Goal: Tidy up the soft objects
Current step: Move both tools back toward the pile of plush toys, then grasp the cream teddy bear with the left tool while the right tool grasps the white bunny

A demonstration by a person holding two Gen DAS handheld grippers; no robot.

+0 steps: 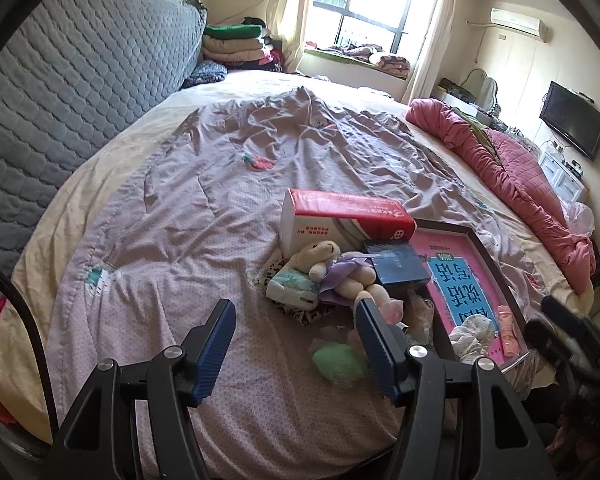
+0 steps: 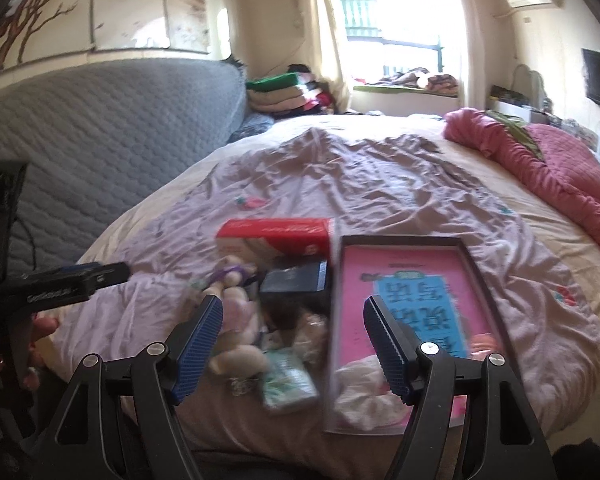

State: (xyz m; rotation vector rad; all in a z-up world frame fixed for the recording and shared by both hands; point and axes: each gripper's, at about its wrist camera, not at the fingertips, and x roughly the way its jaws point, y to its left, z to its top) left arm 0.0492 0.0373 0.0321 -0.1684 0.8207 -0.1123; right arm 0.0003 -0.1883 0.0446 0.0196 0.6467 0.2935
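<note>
Tongs: your left gripper (image 1: 296, 344) and right gripper (image 2: 294, 344) both gape, empty
In tray (image 1: 485, 249): white cloth (image 1: 473, 334), pink item (image 1: 509, 330)
Left for you: plush toy (image 1: 332, 266), green sponge (image 1: 338, 362), on the bedspread (image 1: 160, 240)

One plush doll (image 1: 332, 268); two boxes (image 1: 340, 216); one tray (image 1: 488, 248)

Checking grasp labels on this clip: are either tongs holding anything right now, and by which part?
Nothing is held. The left tongs and right tongs are both open and empty.
</note>
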